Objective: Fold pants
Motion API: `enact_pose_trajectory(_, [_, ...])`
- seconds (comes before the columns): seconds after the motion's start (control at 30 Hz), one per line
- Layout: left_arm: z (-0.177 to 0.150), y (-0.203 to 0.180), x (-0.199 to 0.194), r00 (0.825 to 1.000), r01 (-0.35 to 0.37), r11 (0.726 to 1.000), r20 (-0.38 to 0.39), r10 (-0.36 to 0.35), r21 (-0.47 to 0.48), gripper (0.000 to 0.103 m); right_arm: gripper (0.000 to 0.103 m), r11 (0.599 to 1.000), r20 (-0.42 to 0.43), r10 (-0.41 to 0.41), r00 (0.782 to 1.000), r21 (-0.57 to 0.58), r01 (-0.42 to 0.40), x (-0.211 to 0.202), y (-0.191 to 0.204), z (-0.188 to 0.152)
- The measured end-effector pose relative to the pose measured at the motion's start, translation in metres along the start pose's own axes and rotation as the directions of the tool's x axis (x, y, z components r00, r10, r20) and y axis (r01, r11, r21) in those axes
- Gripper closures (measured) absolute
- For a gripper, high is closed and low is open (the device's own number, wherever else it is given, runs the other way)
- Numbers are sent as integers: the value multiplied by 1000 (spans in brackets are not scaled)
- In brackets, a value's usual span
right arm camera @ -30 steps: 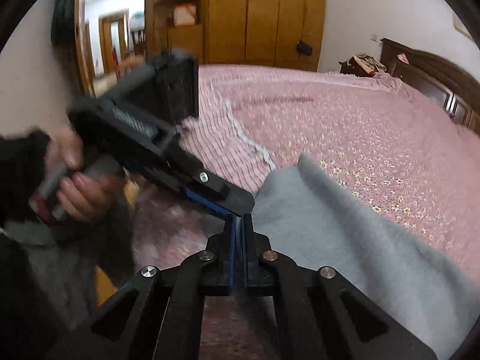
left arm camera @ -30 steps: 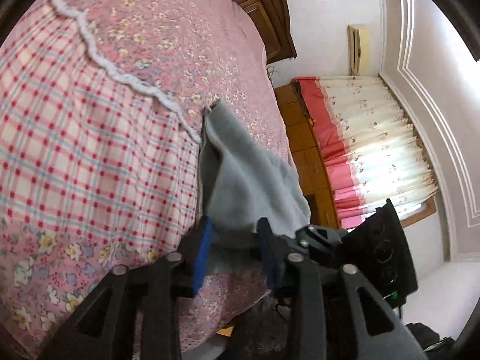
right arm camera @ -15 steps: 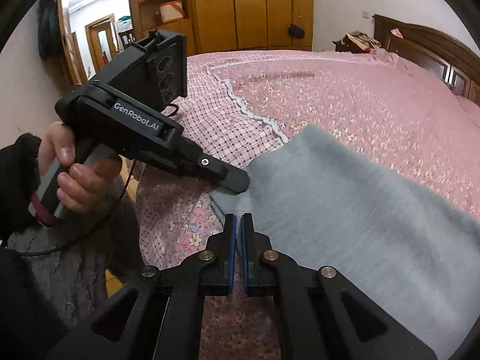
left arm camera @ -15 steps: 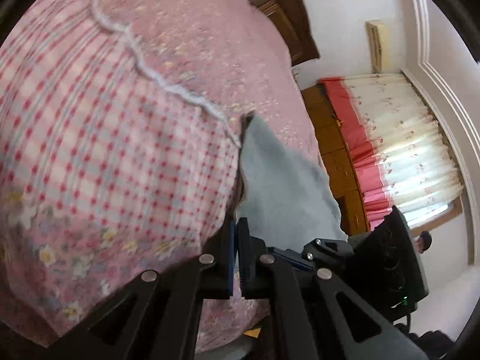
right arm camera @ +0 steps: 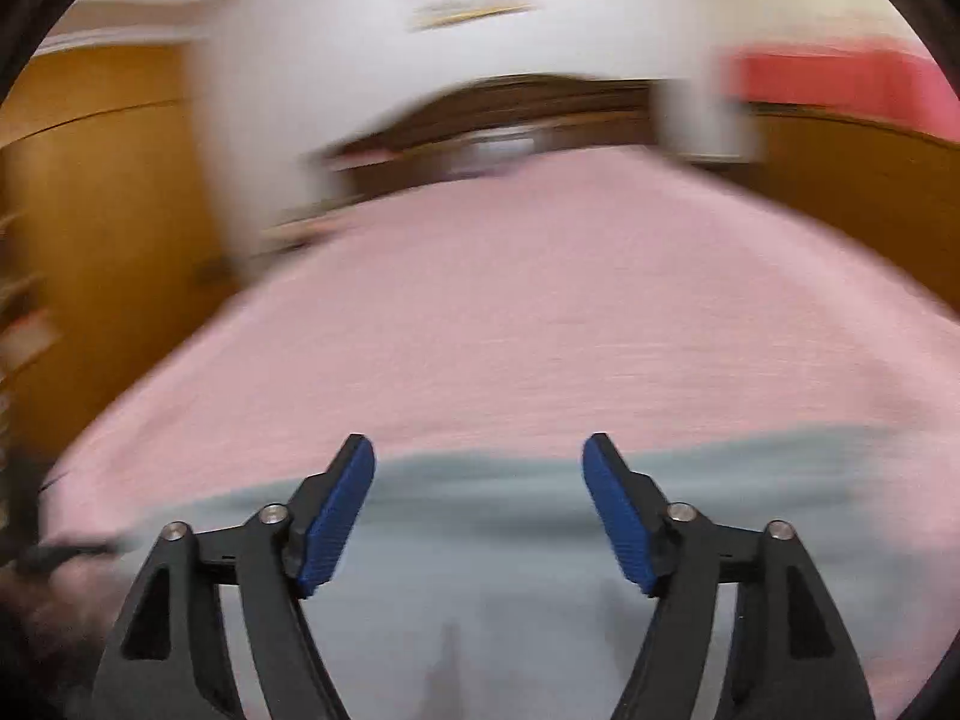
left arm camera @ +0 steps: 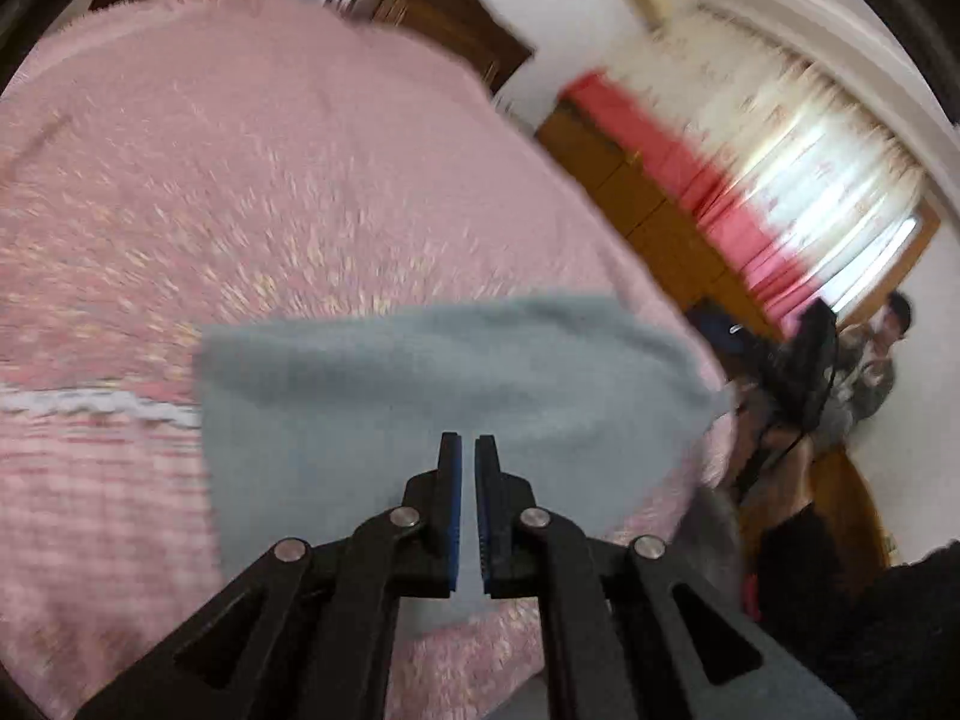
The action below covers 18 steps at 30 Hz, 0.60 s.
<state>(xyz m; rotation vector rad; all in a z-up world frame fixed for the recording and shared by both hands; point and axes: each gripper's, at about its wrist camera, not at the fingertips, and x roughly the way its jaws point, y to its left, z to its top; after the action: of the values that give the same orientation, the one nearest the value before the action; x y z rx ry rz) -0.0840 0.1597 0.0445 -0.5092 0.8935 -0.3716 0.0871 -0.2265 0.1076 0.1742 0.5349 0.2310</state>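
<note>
We see the left gripper (left arm camera: 468,444) closed, empty, above grey pants (left arm camera: 420,384) on the pink bedspread (left arm camera: 270,168); right gripper (right arm camera: 478,450) just opened, nothing between; curtain (left arm camera: 810,180) far right.

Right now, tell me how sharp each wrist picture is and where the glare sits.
Left wrist view: the pink bedspread is streaked by motion blur, the grey pants are soft-edged, the curtained window is blown out by daylight, and only the left gripper is crisp. Right wrist view: everything is smeared sideways except the right gripper; no glare; fisheye bends both.
</note>
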Motion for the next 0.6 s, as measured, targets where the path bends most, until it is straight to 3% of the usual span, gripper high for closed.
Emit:
enact_pose_trajectory(0.07, [6, 9, 29, 989, -106, 994, -104, 101, -42, 101, 27, 973, -55, -110, 992, 199, 119, -2, -81, -1])
enact_pose_trajectory(0.1, [4, 14, 35, 985, -127, 989, -127, 117, -70, 101, 27, 946, -90, -128, 988, 289, 149, -4, -109, -7])
enact_pose_trajectory(0.13, [3, 16, 32, 986, -125, 988, -127, 113, -92, 101, 27, 913, -122, -107, 987, 380, 146, -6, -139, -18])
enact_pose_trajectory(0.17, [4, 18, 30, 985, -130, 984, -127, 115, -118, 101, 30, 906, -130, -74, 989, 406, 121, -7, -150, -25])
enact_pose_trajectory(0.23, [5, 19, 22, 981, -179, 976, -97, 168, -122, 101, 44, 919, -178, 52, 983, 393, 23, -4, -166, -43])
enact_pose_trajectory(0.27, [6, 18, 19, 977, -204, 972, -80, 195, -117, 101, 47, 935, -205, 73, 976, 354, 5, -4, -169, -48])
enact_pose_trajectory(0.33, [6, 12, 20, 972, -231, 969, -69, 225, -91, 101, 47, 943, -195, 107, 975, 331, -37, -8, -180, -48])
enact_pose_trajectory(0.47, [7, -4, 29, 961, -274, 961, -59, 271, -34, 101, 47, 905, -80, 231, 970, 384, -184, -15, -211, -32])
enact_pose_trajectory(0.5, [7, -2, 28, 961, -271, 961, -62, 268, -49, 101, 47, 903, -89, 242, 966, 385, -190, -11, -213, -27])
enact_pose_trajectory(0.57, [13, -8, 39, 963, -266, 961, -61, 262, -74, 101, 48, 906, -169, 301, 939, 357, -227, 4, -205, -19])
enact_pose_trajectory(0.6, [11, -4, 35, 964, -262, 962, -57, 258, -81, 101, 65, 917, -191, 301, 935, 329, -228, 7, -202, -19])
